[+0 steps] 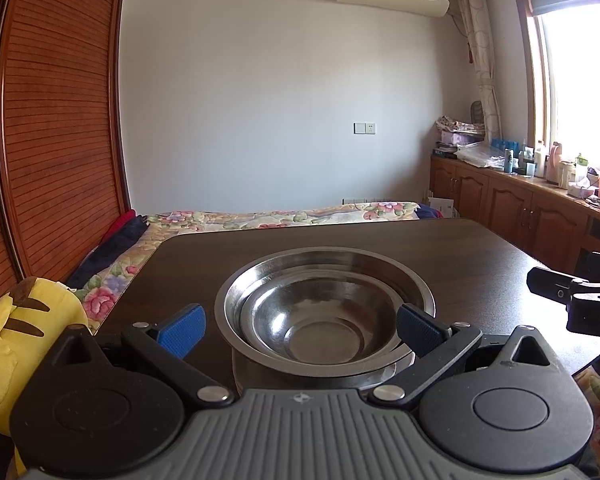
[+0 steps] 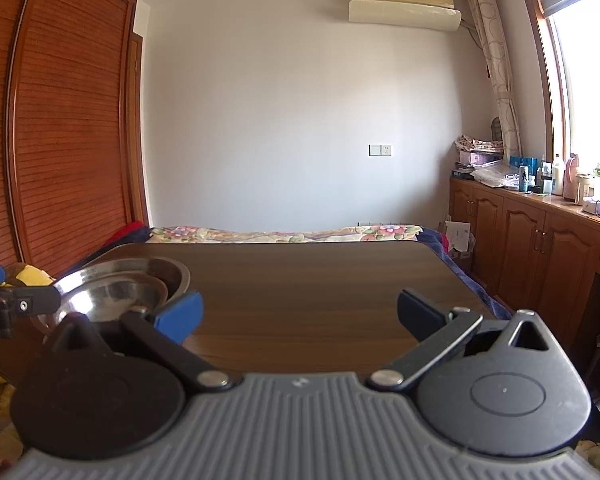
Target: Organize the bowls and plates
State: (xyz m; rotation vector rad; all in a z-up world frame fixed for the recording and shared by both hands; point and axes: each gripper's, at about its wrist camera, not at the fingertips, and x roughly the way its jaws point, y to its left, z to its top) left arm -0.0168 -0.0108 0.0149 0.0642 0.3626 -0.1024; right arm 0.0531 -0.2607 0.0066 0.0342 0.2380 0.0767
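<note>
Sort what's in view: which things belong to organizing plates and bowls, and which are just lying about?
Job:
large bowl, on the table
small bowl, nested inside it
left gripper, open
right gripper, open

Lying about:
yellow plush
bed
clutter on the cabinets

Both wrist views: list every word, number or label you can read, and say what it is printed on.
"DA": on the right claw's black body, cut off by the frame edge.
Air conditioner label: too small to read.
Bottles and can on the counter: blurred.
Bowls: no text.
</note>
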